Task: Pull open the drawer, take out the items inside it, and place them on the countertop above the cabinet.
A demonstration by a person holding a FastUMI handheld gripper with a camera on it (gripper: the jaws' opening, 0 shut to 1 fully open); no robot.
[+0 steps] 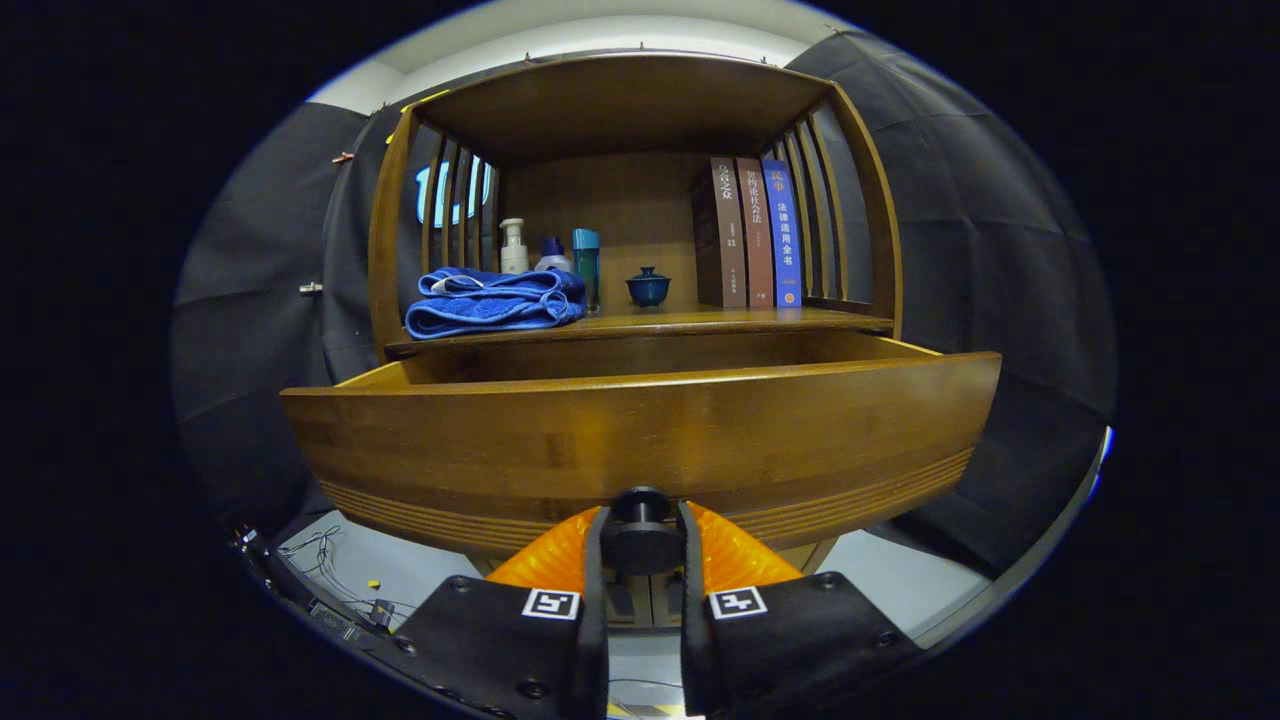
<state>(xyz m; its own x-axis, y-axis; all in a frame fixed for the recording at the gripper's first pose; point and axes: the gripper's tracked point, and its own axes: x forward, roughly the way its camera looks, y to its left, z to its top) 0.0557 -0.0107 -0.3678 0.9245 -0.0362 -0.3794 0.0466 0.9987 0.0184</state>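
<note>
A wooden cabinet drawer [640,440] stands pulled out toward me, its curved front filling the space just ahead of the fingers. My gripper [640,535] is shut on the drawer's round dark knob [640,540], one finger pressing each side of it. The drawer's inside is hidden behind its front panel. Above the drawer runs the countertop [700,322], which carries a folded blue towel [495,300], a white pump bottle [513,247], a small bottle with a blue cap [552,257], a teal bottle [587,265] and a small blue lidded cup [648,287].
Three upright books [755,232] stand at the right end of the countertop. Slatted wooden sides and a wooden top enclose the shelf space. Cables [320,560] lie on the pale floor to the lower left of the cabinet.
</note>
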